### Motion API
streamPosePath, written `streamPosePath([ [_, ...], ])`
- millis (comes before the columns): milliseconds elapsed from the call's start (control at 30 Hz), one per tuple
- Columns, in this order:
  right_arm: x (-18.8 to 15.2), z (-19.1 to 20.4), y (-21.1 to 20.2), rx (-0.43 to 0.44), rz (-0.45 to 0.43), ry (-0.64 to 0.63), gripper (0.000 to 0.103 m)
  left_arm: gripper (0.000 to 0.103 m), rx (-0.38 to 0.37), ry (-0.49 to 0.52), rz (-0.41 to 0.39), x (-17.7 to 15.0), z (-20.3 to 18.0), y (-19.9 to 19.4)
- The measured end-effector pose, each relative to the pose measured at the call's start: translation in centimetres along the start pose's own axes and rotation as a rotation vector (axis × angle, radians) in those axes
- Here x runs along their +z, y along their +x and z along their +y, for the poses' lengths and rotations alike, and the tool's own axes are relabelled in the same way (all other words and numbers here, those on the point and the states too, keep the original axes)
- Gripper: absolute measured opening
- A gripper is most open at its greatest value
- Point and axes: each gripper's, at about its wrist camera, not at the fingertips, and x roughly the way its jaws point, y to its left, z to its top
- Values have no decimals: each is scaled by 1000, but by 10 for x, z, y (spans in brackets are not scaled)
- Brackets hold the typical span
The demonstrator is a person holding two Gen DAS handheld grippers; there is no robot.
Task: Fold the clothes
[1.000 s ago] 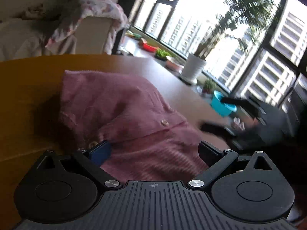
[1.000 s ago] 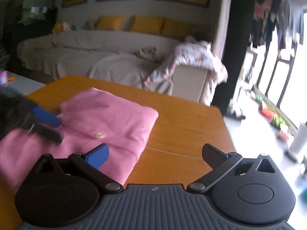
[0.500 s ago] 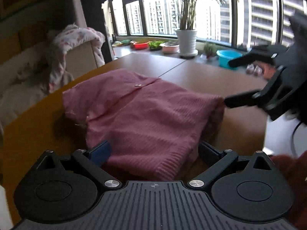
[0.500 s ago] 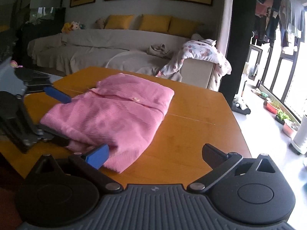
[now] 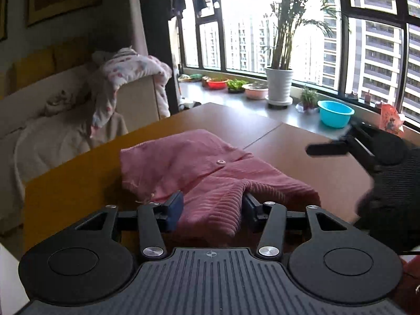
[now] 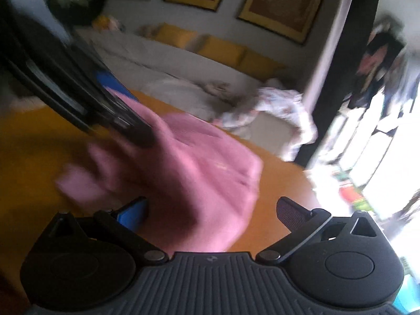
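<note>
At lower centre, the pink sweater [image 5: 210,178] on the desk [image 5: 78,183] is clamped by the left gripper [image 5: 212,207]; the right gripper [image 6: 212,210] jaws are held apart.

One pink sweater [image 5: 210,173] lay on one wooden table [image 5: 78,183]; two grippers were in view, left [image 5: 212,207] and right [image 6: 210,210]; on the sill, upper right, stood one blue bowl [image 5: 335,113] and one white plant pot [image 5: 278,85]

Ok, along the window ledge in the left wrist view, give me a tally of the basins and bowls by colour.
Turquoise: 1, the turquoise basin.
Red: 1, the red basin.
Pink: 1, the pink bowl.
Total: 3. Smaller items further along the ledge are too small to sort.
</note>
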Motion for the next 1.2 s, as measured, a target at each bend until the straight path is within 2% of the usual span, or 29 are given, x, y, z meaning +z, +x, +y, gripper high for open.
streamPosePath([
  [67,-4,-10,-4,-54,-13,-16,103,53,2,0,6,-2,0,0],
  [267,-34,-43,-12,-25,88,42,103,60,-70,-50,60,-26,1,9],
  [333,-41,-49,-18,27,95,82,103,64,-75,-49,80,-36,-3,10],
  [367,-43,-54,-22,66,95,102,103,69,-77,-55,90,-40,-4,9],
  [433,-43,-68,-32,164,80,132,103,69,-106,-89,100,-46,-1,0],
  [467,-42,-74,-39,209,65,149,103,73,-125,-109,100,-49,1,-5],
  [500,-42,-82,-45,253,47,177,103,79,-156,-139,87,-49,4,-12],
  [567,-39,-99,-52,311,8,263,103,86,-218,-205,34,-46,10,-27],
  [633,-36,-114,-49,332,-17,384,103,89,-262,-267,-29,-37,14,-38],
  [700,-37,-113,-39,319,0,417,103,92,-275,-323,-78,-27,17,-36],
  [800,-40,-106,-22,290,42,426,103,95,-236,-404,-112,-16,18,-15],
  [900,-43,-99,-4,261,83,435,103,95,-215,-489,-50,-24,18,17],
  [933,-44,-97,1,251,96,438,103,95,-204,-498,-32,-29,16,24],
  [1067,-47,-88,24,213,151,449,103,96,-147,-460,-47,-44,7,30],
  [1200,-49,-86,33,200,171,462,103,97,-146,-529,-47,-50,16,31],
])
